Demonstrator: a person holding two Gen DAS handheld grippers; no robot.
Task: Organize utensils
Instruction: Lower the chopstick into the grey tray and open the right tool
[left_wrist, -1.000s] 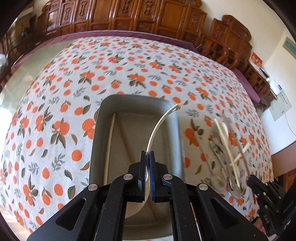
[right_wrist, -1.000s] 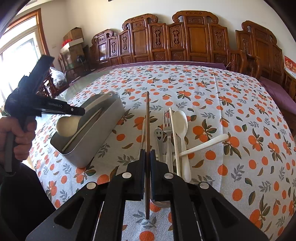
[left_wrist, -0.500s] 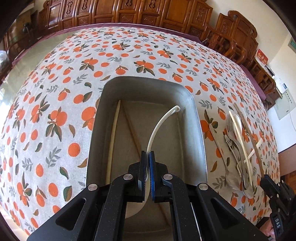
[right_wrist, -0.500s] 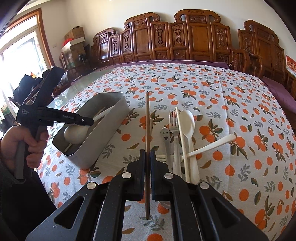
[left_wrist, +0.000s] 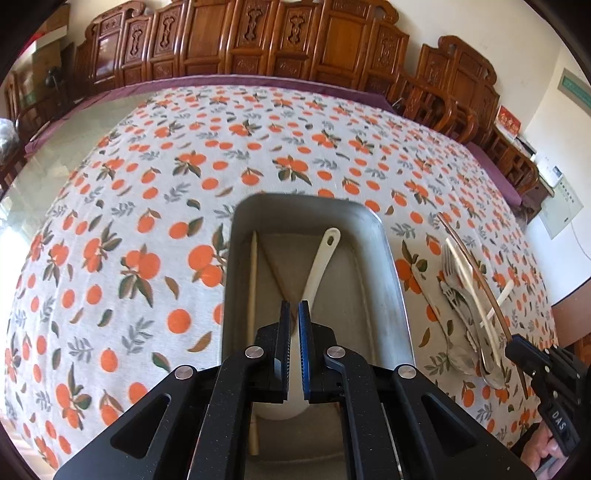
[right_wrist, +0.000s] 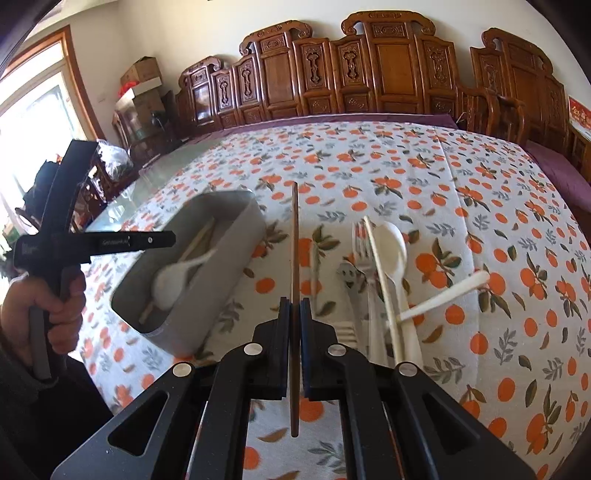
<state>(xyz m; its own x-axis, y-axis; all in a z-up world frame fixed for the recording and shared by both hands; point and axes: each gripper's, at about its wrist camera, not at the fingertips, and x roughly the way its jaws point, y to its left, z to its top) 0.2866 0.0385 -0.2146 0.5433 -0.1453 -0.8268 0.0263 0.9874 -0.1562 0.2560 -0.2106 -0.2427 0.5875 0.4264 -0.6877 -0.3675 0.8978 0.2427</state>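
A grey metal tray (left_wrist: 391, 280) sits on the orange-print tablecloth. A white spoon (left_wrist: 320, 266) lies loose in it beside a pale chopstick (left_wrist: 252, 291) and a brown chopstick (left_wrist: 273, 275). My left gripper (left_wrist: 294, 314) hangs just above the spoon, its jaws a little apart and empty. In the right wrist view the tray (right_wrist: 221, 280) is at the left with the spoon (right_wrist: 173, 278) blurred inside. My right gripper (right_wrist: 294, 306) is shut on a brown chopstick (right_wrist: 294, 243), held above the cloth right of the tray.
A pile of utensils lies right of the tray: a metal fork (right_wrist: 364, 254), a white spoon (right_wrist: 393, 254), a pale chopstick (right_wrist: 384, 280), a second white spoon handle (right_wrist: 443, 295) and a smiley-face spoon (right_wrist: 347, 277). Carved wooden chairs (right_wrist: 369, 74) line the far table edge.
My left gripper has opened and let go of the white spoon, which has dropped into the tray. The right gripper holds the brown chopstick as before, slightly closer to the tray.
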